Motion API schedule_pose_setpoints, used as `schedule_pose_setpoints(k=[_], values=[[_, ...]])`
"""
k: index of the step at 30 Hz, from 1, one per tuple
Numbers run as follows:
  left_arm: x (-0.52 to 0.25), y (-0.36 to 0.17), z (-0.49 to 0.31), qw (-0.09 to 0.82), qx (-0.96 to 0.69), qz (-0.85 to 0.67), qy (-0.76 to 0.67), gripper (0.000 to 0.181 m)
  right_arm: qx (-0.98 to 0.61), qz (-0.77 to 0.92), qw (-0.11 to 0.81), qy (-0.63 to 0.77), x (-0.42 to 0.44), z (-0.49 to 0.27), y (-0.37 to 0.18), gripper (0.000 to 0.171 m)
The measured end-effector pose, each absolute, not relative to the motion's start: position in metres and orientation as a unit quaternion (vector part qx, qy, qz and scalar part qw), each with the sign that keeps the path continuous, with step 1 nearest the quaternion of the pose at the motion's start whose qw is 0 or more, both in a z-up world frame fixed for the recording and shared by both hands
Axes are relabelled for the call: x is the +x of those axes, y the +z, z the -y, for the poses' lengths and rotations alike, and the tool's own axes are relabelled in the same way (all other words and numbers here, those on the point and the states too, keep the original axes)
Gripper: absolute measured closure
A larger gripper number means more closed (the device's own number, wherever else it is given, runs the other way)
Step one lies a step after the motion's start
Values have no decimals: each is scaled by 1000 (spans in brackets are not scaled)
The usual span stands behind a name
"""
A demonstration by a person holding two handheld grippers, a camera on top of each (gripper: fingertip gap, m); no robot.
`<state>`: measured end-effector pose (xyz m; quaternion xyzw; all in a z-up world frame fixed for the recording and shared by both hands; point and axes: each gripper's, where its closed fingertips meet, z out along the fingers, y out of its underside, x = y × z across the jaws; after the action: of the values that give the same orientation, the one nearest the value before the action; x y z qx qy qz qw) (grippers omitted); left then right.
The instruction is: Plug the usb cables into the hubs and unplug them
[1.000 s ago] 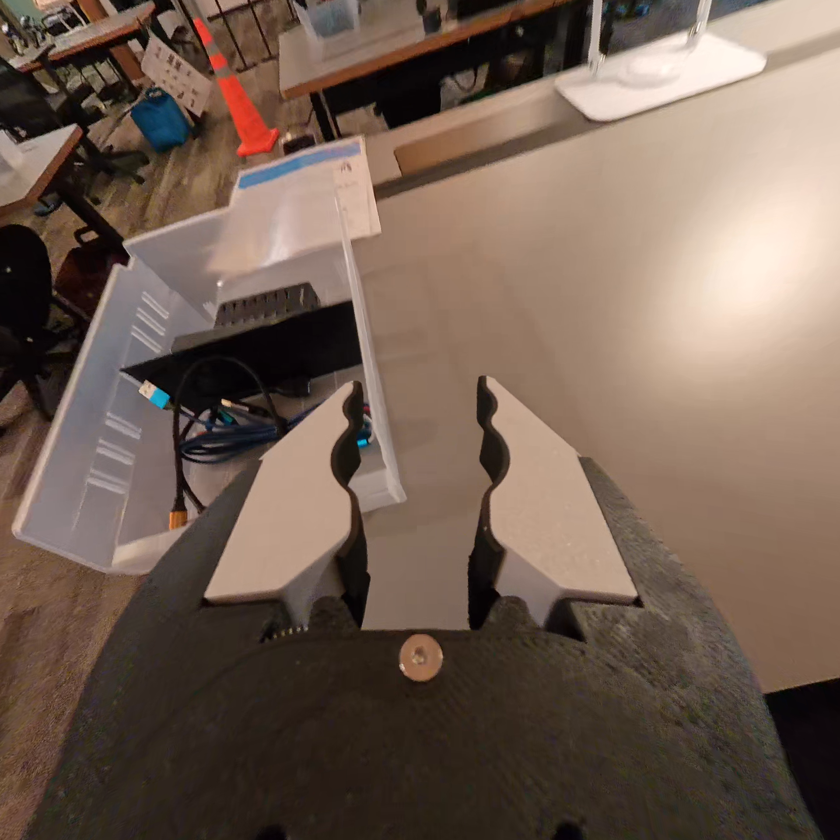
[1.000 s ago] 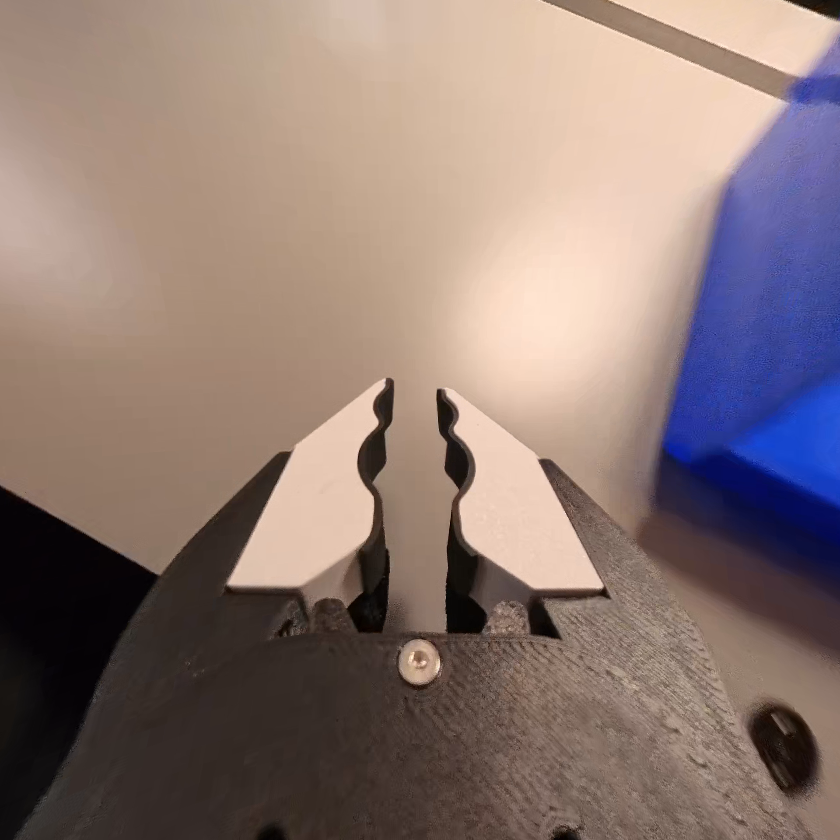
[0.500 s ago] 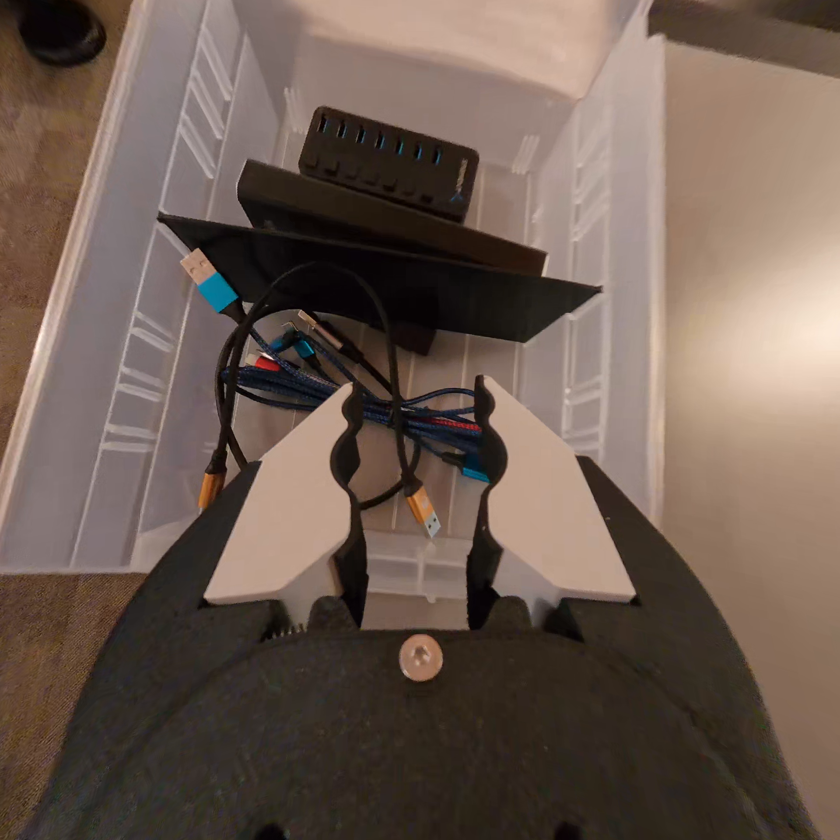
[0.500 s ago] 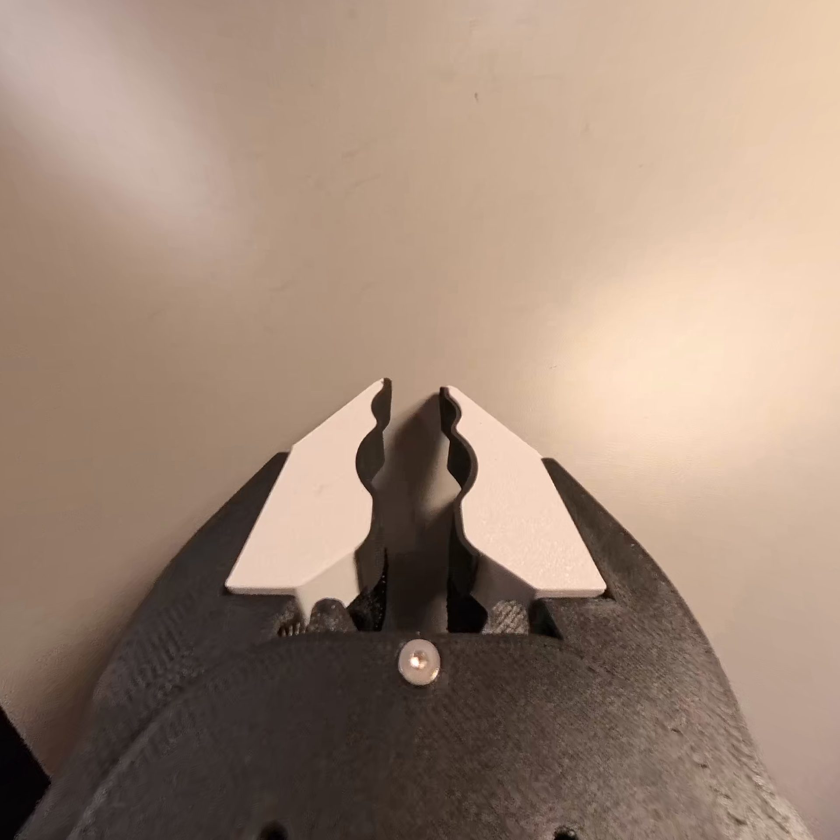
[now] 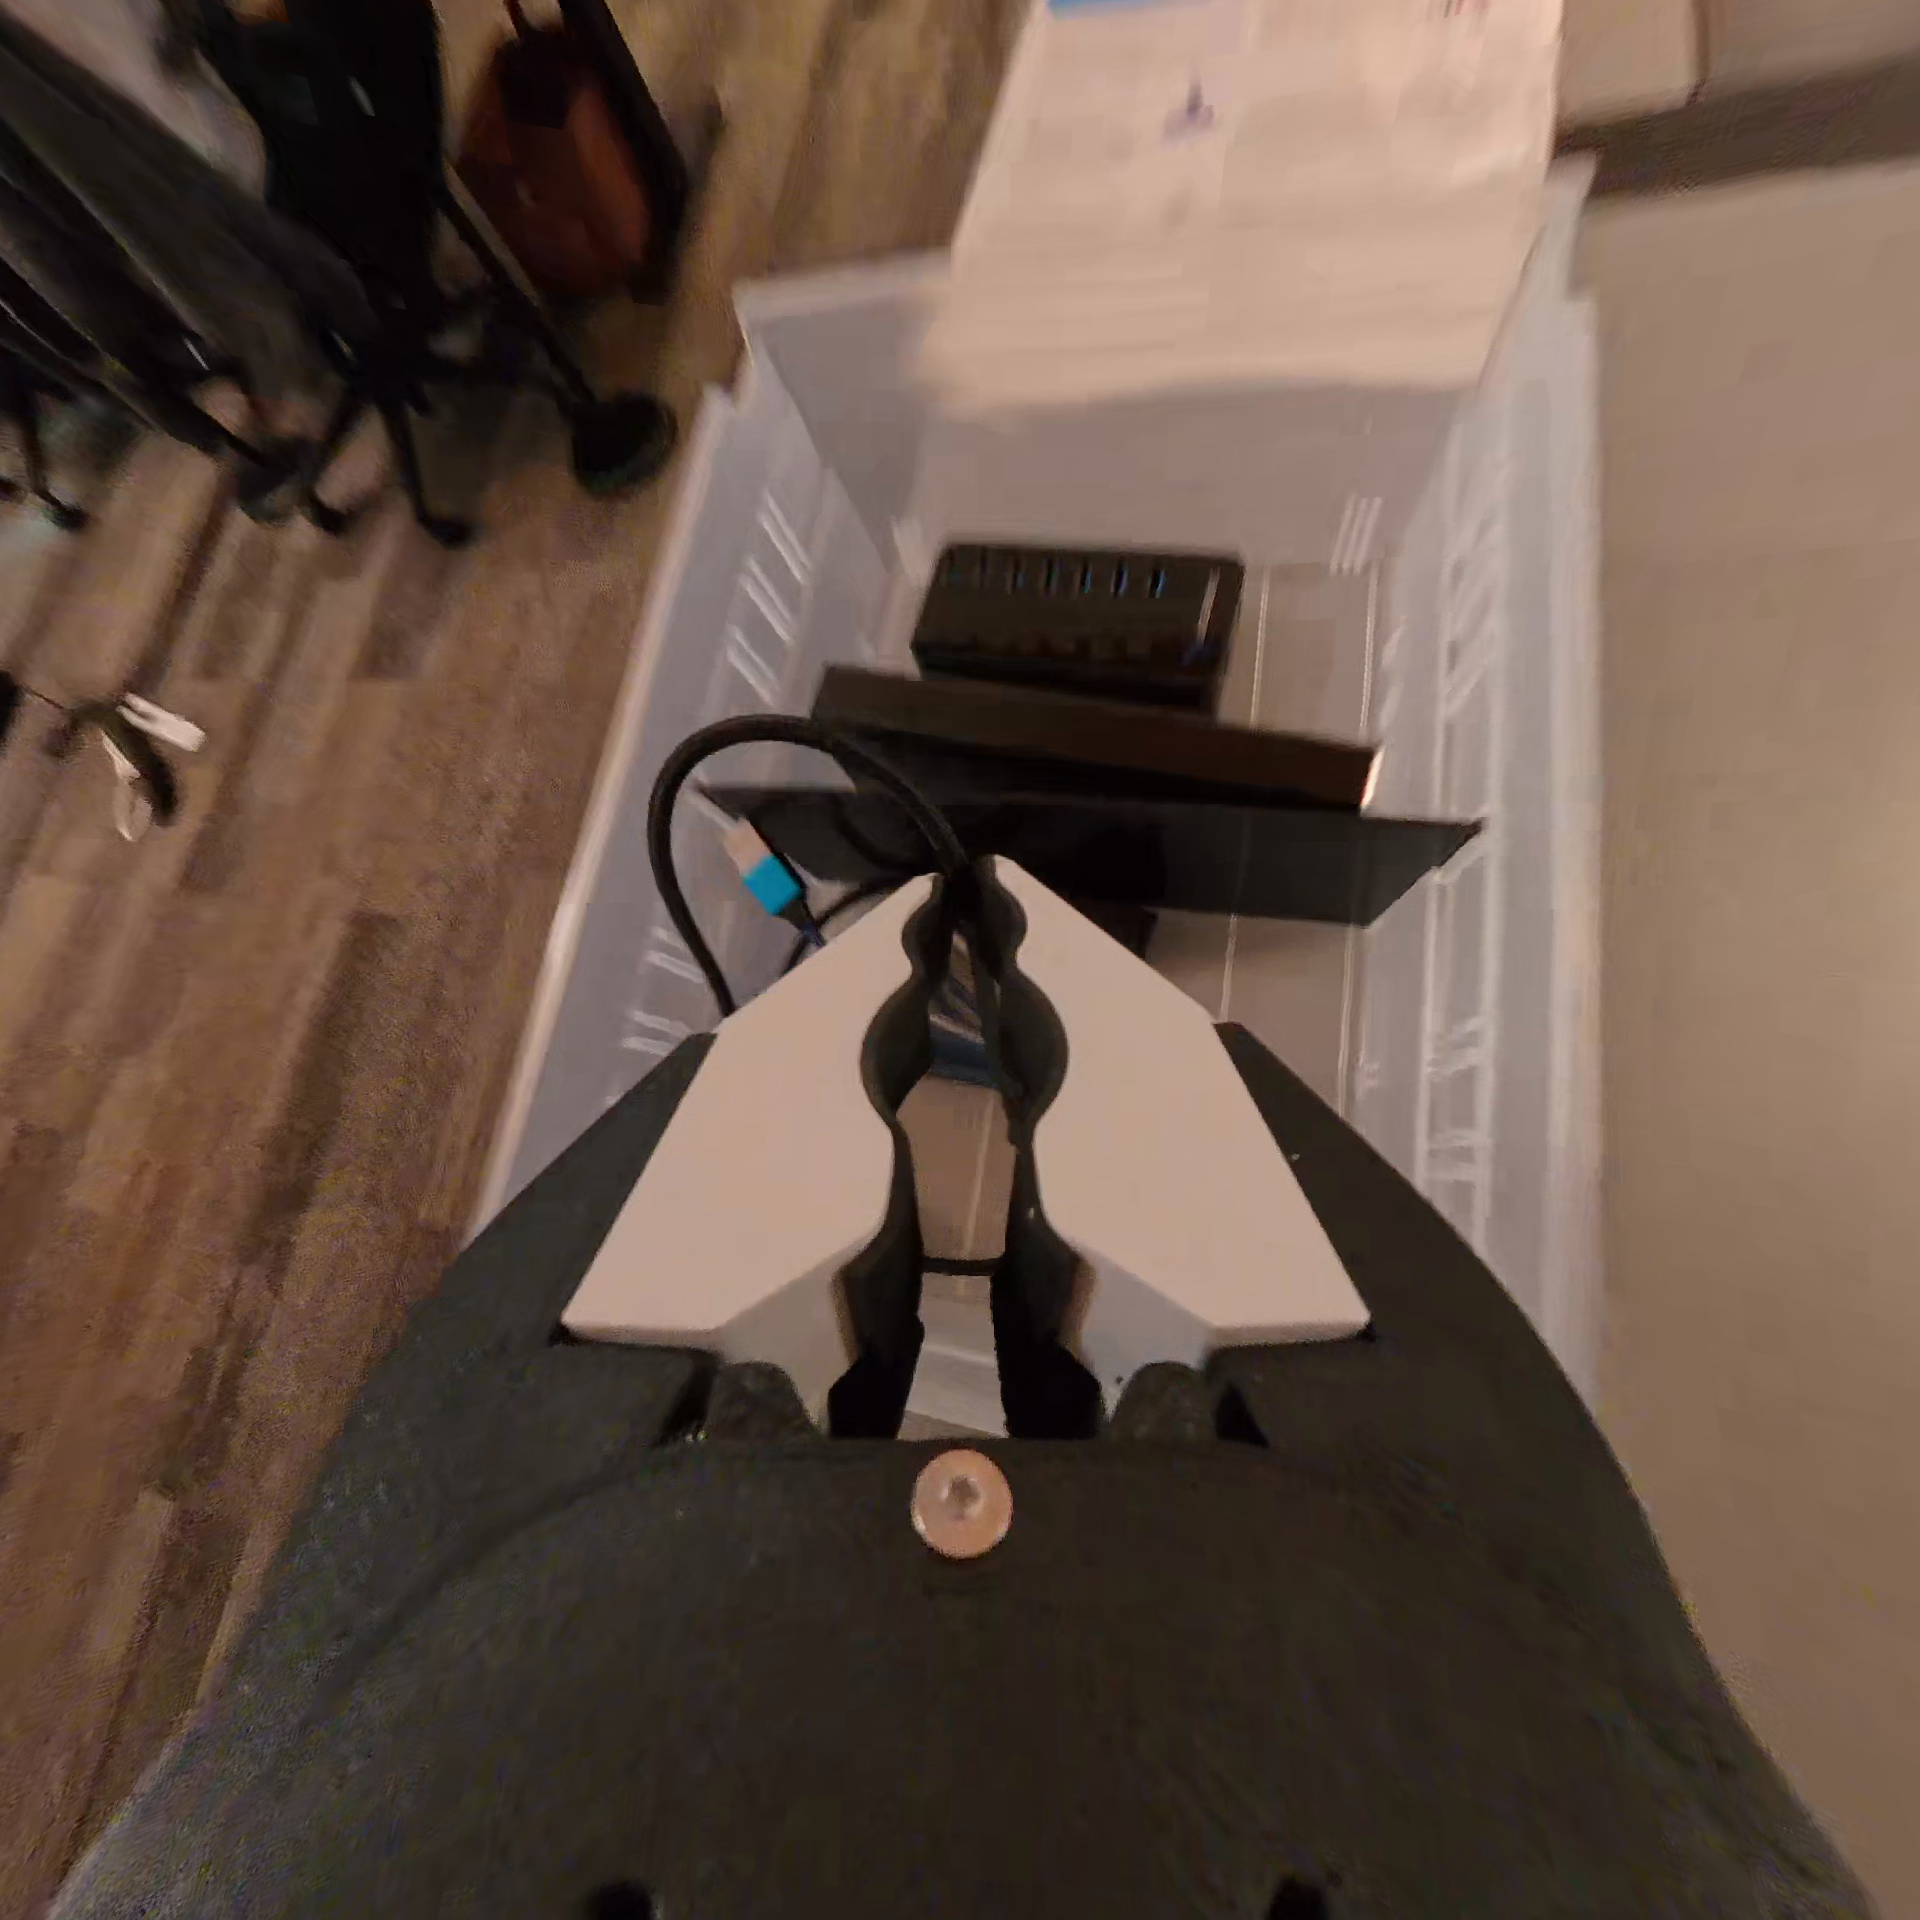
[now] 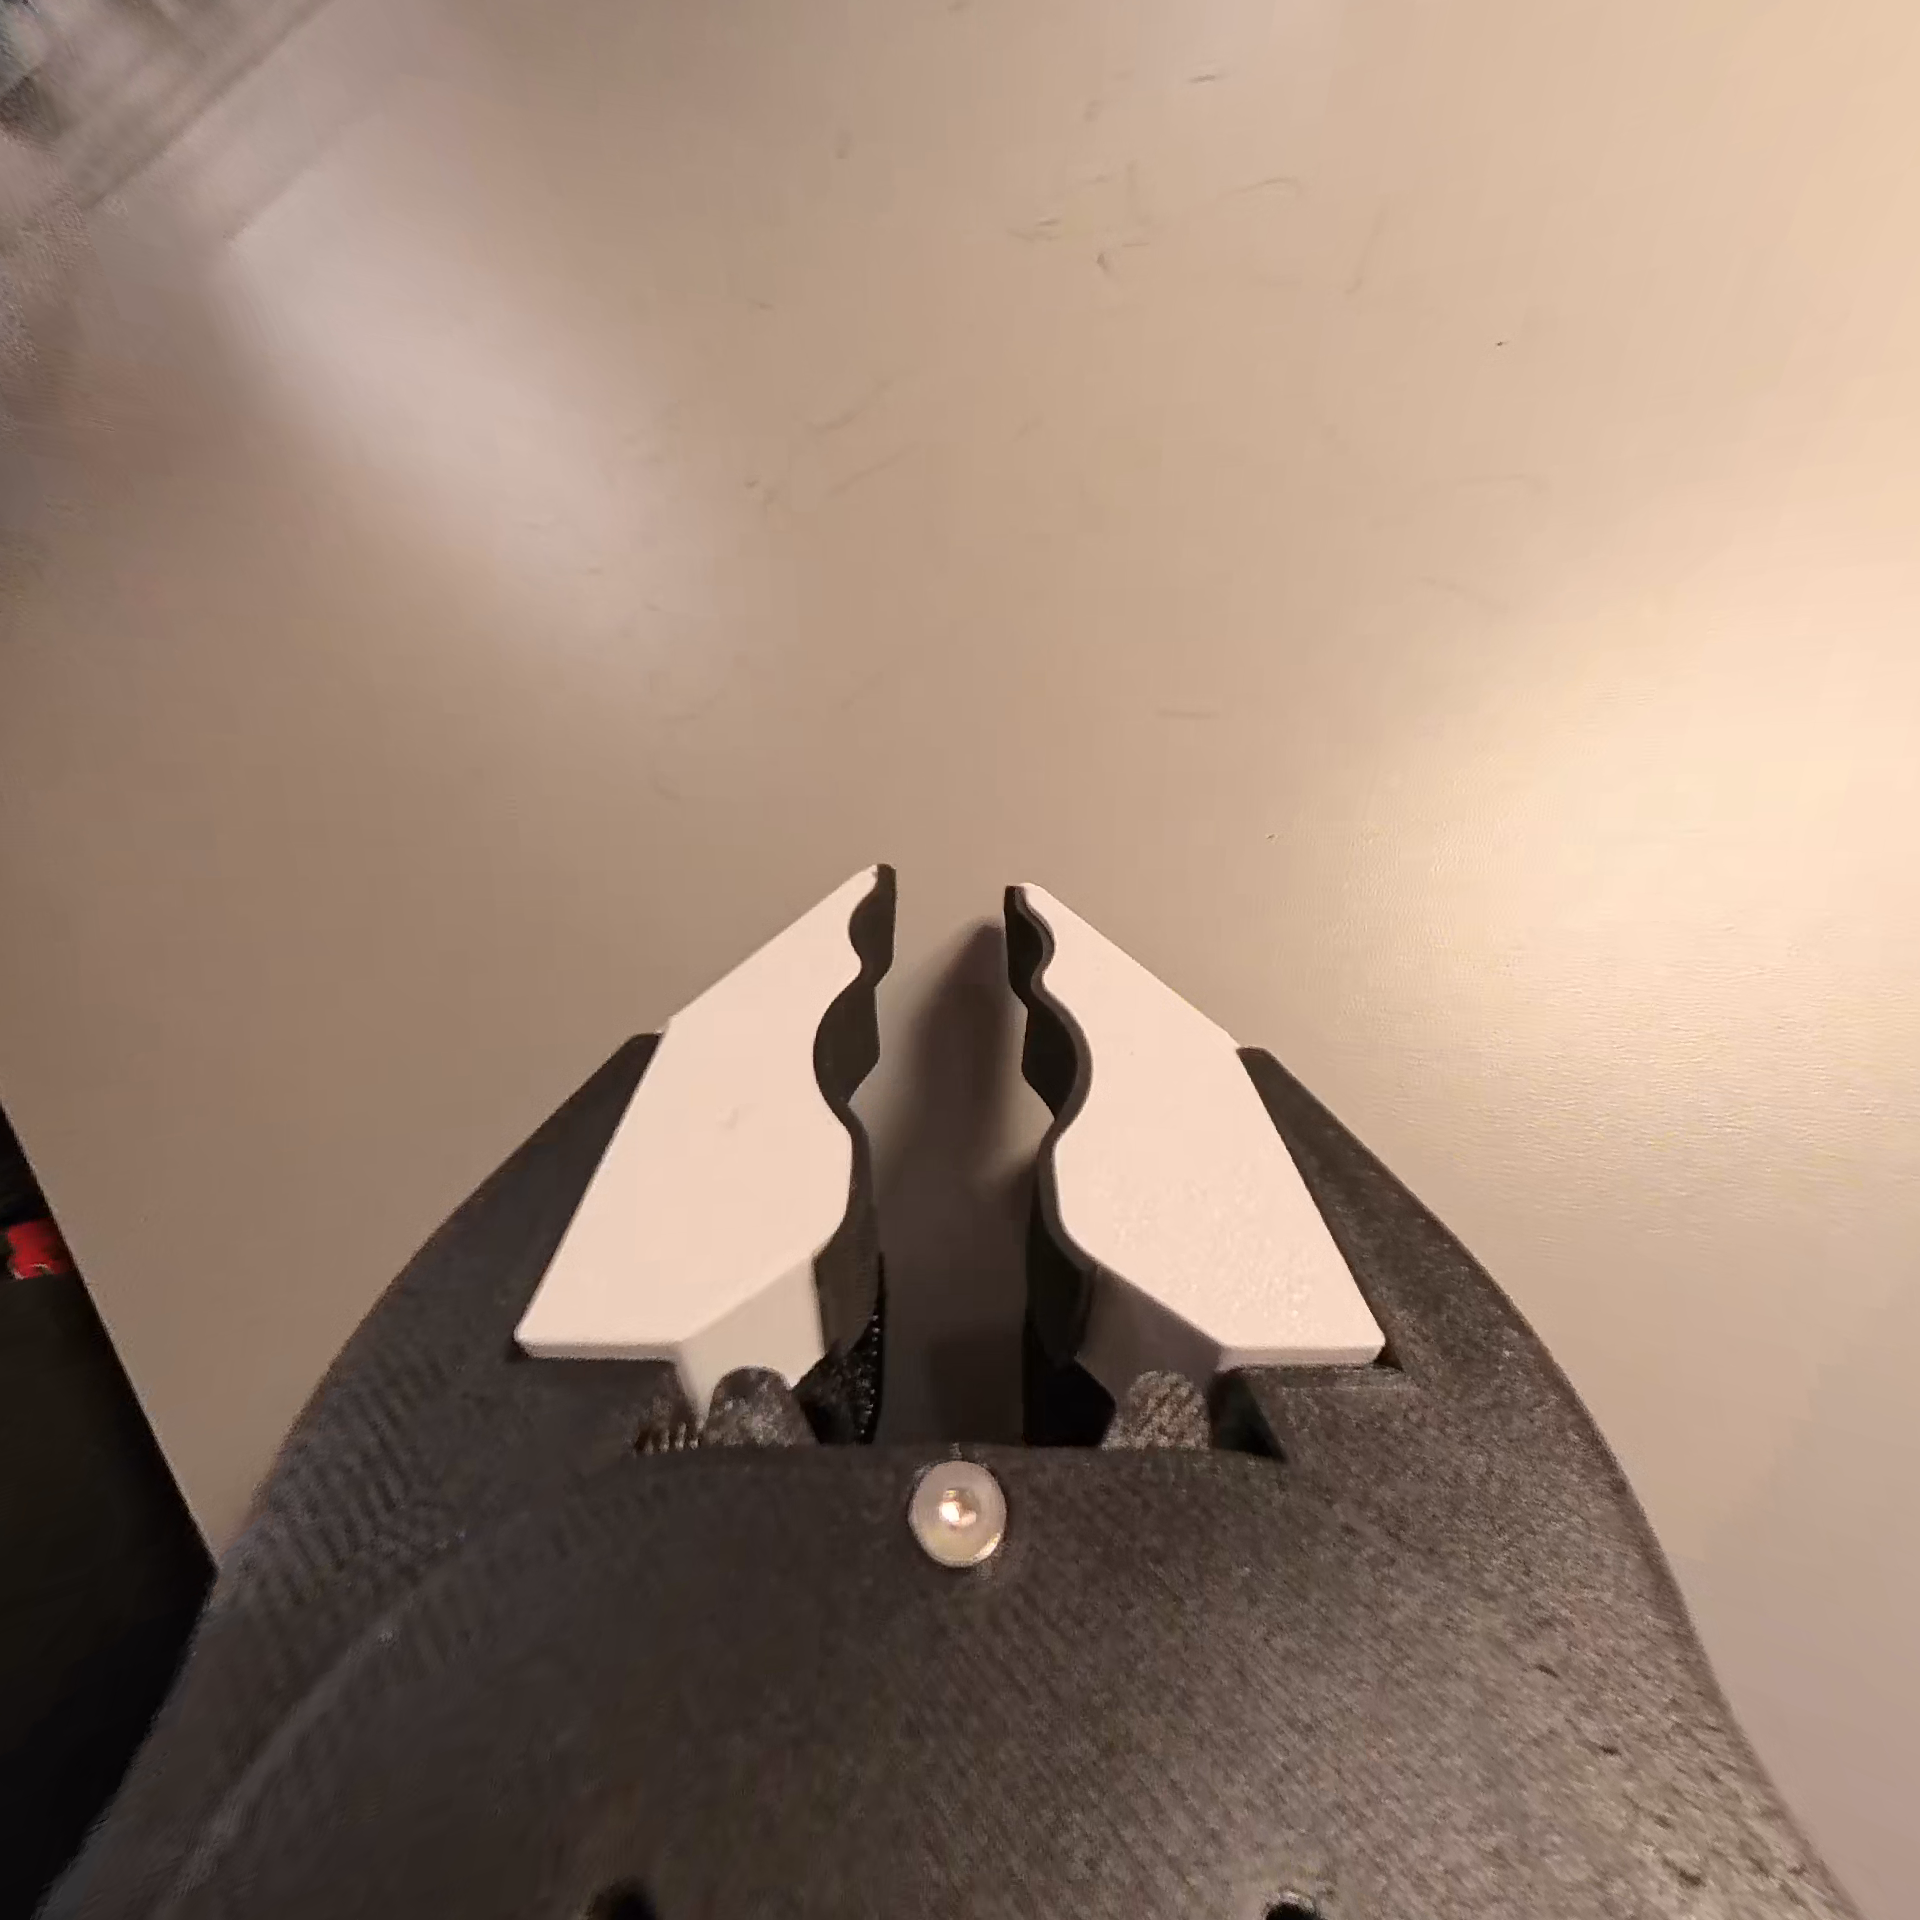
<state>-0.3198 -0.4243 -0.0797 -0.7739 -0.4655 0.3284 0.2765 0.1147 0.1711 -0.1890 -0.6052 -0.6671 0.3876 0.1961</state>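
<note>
Left tool [image 5: 961, 894] is what I'm watching first: its tips are pressed together on a black cable [image 5: 790, 743], pinching it right at the front of the fingers. From the pinch the cable arches up and to the left in a loop, then drops back down past the left finger [image 5: 774, 1132]. I see a blue-tipped plug [image 5: 767, 875] just left of the tips, lying loose beside the loop, and some blue cable [image 5: 961, 1023] shows through the gap behind the tips. All of this sits over a clear bin [image 5: 1501, 727] that stands beside the surface [image 5: 1766, 831], with wood-look floor [image 5: 239, 987] to its left. Deeper in the bin I make out a black hub [image 5: 1075, 613] with a row of ports facing up, resting on a dark flat slab [image 5: 1091, 753]; below that a black sheet [image 5: 1247, 862] spans the bin wall to wall. White paper [image 5: 1257, 177] lies over the bin's far end. Chair legs [image 5: 436, 343] stand on the floor at upper left. This view is blurred, so finer detail escapes me

Right tool [image 6: 948, 894] has its fingers spread a little, nothing between them, hanging close above the bare beige surface [image 6: 1039, 416]
</note>
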Motion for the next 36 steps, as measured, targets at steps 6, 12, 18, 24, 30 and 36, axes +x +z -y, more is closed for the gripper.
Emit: schedule_pose_setpoints(k=[6,12,18,24,30,36], values=[[-279,36,355,396,-760,355,375,175,-605,667,196,389,115,-171,-189,150],[-212,16,221,412,-850,200,262,174,-604,669,201,384,115,-171,-189,150],[-178,-67,130,371,-907,130,149,174,-605,663,195,395,116,-170,-187,150],[-143,-110,64,391,-914,106,23,174,-609,646,182,422,115,-170,-182,149],[-140,-121,25,413,-903,116,-6,172,-639,534,114,541,76,-148,-145,143],[-137,-107,9,476,-871,120,1,162,-494,321,5,808,38,-91,33,117]])
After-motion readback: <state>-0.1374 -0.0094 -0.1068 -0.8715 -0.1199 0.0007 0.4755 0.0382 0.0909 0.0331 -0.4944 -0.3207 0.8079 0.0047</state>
